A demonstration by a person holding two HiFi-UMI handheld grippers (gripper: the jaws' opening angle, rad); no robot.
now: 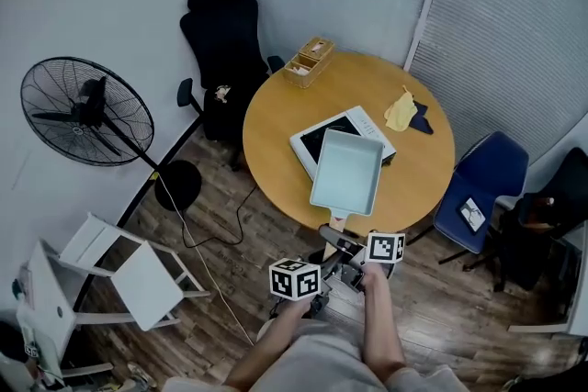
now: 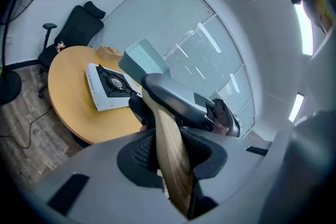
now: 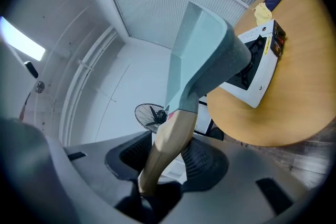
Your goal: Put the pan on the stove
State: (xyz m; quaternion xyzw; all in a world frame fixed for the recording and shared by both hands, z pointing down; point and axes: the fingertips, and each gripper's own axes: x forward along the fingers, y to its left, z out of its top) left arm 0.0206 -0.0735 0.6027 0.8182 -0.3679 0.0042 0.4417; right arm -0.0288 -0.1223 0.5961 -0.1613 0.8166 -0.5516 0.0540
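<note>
A rectangular pale-teal pan (image 1: 347, 170) with a wooden handle (image 1: 338, 219) hangs tilted over the near edge of the round wooden table (image 1: 276, 119), partly over a white portable stove (image 1: 317, 139) with a black top. Both grippers hold the handle near the person's body. My left gripper (image 1: 308, 277) is shut on the handle's end (image 2: 170, 152). My right gripper (image 1: 370, 254) is shut on the handle (image 3: 168, 152) closer to the pan. The left gripper view shows the pan (image 2: 143, 59) above the stove (image 2: 110, 84). In the right gripper view the pan (image 3: 202, 55) hides part of the stove (image 3: 260, 68).
On the table lie a wooden box (image 1: 308, 61) at the back and a yellow cloth (image 1: 401, 111) on a dark cloth at the right. A black office chair (image 1: 220, 50), a standing fan (image 1: 87, 110), a white folding stand (image 1: 101, 280) and a blue chair (image 1: 482, 188) ring the table. A cable (image 1: 197, 239) crosses the floor.
</note>
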